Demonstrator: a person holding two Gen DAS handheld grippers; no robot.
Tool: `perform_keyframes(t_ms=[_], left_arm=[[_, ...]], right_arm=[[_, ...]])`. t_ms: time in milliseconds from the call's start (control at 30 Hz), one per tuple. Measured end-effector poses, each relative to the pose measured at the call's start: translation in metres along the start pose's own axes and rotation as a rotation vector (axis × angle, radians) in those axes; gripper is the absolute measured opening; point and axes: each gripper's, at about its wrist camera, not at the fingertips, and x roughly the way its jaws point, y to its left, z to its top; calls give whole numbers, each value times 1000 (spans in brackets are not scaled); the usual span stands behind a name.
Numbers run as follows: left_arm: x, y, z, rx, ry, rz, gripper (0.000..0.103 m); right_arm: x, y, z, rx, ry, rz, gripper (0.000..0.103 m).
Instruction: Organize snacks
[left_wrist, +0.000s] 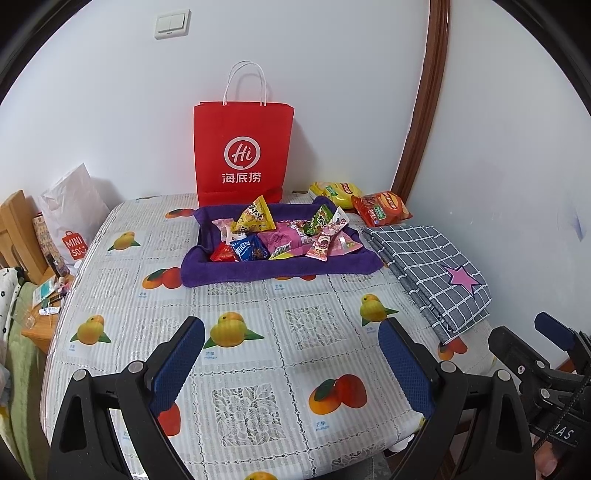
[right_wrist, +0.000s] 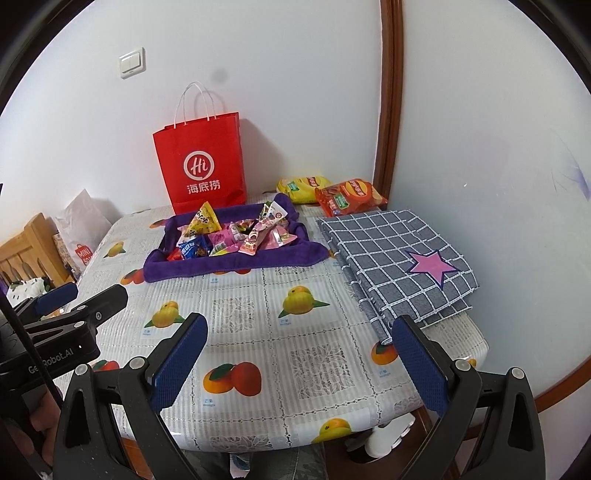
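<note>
left gripper (left_wrist: 291, 350) wide open, empty | right gripper (right_wrist: 299, 350) same, holding nothing | small snack packets (left_wrist: 284, 236) piled in purple tray (left_wrist: 280, 271), chip bags (left_wrist: 380, 208) behind it | tip: approach low, pinch one packet's edge

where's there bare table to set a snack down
Free: the front half of the table, between the purple tray and both grippers, left of the checked cloth. Crowded: the tray and the back right corner with two chip bags.
</note>
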Motion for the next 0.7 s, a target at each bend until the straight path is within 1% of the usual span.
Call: perform_keyframes(t_ms=[700], left_arm=[[-1, 5, 0, -26, -1, 8, 95]], right_arm=[[1, 8, 0, -8, 0, 10, 99]])
